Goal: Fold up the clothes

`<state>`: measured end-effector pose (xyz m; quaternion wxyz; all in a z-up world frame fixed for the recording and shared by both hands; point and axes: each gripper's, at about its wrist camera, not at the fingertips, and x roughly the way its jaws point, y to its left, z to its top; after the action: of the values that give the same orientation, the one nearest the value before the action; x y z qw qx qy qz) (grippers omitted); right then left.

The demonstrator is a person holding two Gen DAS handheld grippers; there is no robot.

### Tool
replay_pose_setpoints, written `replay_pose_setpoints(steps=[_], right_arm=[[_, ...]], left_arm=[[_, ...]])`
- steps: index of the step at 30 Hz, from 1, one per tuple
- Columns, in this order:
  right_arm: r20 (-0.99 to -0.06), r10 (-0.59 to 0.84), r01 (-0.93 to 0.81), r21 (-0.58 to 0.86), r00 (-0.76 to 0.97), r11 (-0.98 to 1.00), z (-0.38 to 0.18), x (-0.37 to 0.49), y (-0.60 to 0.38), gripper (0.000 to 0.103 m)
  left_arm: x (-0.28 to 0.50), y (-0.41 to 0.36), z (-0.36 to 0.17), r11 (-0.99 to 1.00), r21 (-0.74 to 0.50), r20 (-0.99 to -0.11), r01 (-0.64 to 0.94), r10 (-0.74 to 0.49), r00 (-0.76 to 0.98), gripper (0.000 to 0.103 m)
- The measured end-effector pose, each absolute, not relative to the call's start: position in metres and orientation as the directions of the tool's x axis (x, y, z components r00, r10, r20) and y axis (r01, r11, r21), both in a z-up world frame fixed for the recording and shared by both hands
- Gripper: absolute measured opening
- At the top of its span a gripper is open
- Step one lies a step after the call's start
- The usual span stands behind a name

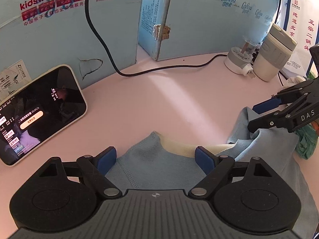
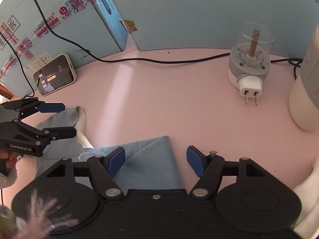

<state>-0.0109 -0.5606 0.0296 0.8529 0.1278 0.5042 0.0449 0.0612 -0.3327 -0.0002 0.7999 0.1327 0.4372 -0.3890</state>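
A light blue garment [image 1: 151, 165] with a cream collar [image 1: 179, 146] lies on the pink table. My left gripper [image 1: 155, 160] is open, its blue pads [image 1: 106, 160] straddling the garment's left shoulder. My right gripper [image 2: 155, 162] is open above a pointed corner of the blue garment [image 2: 151, 163]. The right gripper also shows in the left wrist view [image 1: 259, 115], open over a raised fold at the garment's right side. The left gripper shows in the right wrist view [image 2: 67, 119], open by the cream collar [image 2: 81, 127].
A phone [image 1: 39, 115] leans on the blue cardboard wall [image 1: 111, 29] at left. A black cable [image 1: 159, 69] crosses the table. A plug-in device with a clear dome [image 2: 249, 65] and a white-grey cup [image 1: 273, 53] stand at the right. A green cloth [image 1: 307, 141] lies far right.
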Motion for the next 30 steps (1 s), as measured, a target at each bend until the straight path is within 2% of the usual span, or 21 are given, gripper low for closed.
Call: replay_pose_setpoints(steps=[1,2,3,4,6,9,10,12,20,25,28,30], right_arm=[[-0.851,0.196,0.038,0.245,0.487,0.969,0.030,-0.010,-0.557,0.063],[-0.857,0.174,0.026,0.213,0.485,0.977,0.030,-0.009,-0.552,0.062],[-0.861,0.154,0.015,0.184,0.484,0.983,0.030,-0.008,-0.548,0.059],[-0.862,0.139,0.007,0.164,0.487,0.987,0.031,-0.009,-0.545,0.051],[-0.863,0.110,-0.008,0.122,0.494,0.992,0.032,-0.009,-0.539,0.039],[-0.858,0.080,-0.010,0.087,0.508,0.996,0.035,-0.012,-0.533,0.016],[-0.856,0.069,-0.009,0.075,0.513,0.997,0.036,-0.013,-0.531,0.011],[-0.842,0.066,0.003,0.080,0.535,0.997,0.041,-0.016,-0.531,0.009],[-0.750,-0.028,0.111,0.061,0.661,0.992,0.070,-0.031,-0.548,0.008],[-0.767,-0.102,0.224,0.056,0.634,0.973,0.050,-0.030,-0.562,0.009],[-0.789,-0.134,0.266,0.038,0.600,0.963,0.038,-0.024,-0.564,0.010],[-0.804,-0.155,0.286,0.020,0.574,0.958,0.034,-0.020,-0.563,0.012]], left_arm=[[0.059,-0.333,-0.001,0.660,-0.123,-0.799,0.741,-0.509,0.321,0.084],[0.058,-0.333,-0.001,0.667,-0.117,-0.795,0.736,-0.507,0.333,0.079],[0.057,-0.333,-0.002,0.682,-0.112,-0.791,0.722,-0.502,0.351,0.068],[0.056,-0.331,-0.002,0.701,-0.111,-0.786,0.704,-0.496,0.369,0.062],[0.056,-0.328,0.000,0.723,-0.122,-0.779,0.680,-0.495,0.386,0.028],[0.057,-0.324,0.002,0.734,-0.134,-0.779,0.666,-0.494,0.387,0.011],[0.057,-0.323,0.003,0.733,-0.132,-0.779,0.667,-0.493,0.388,0.011],[0.056,-0.320,0.008,0.734,-0.129,-0.772,0.666,-0.496,0.397,0.011],[0.054,-0.313,0.020,0.746,-0.095,-0.751,0.660,-0.488,0.444,0.010],[0.057,-0.323,0.007,0.751,-0.044,-0.775,0.659,-0.442,0.452,0.011],[0.052,-0.332,0.003,0.731,0.037,-0.783,0.681,-0.403,0.475,0.012],[0.050,-0.333,0.004,0.725,0.078,-0.782,0.684,-0.381,0.493,0.020]])
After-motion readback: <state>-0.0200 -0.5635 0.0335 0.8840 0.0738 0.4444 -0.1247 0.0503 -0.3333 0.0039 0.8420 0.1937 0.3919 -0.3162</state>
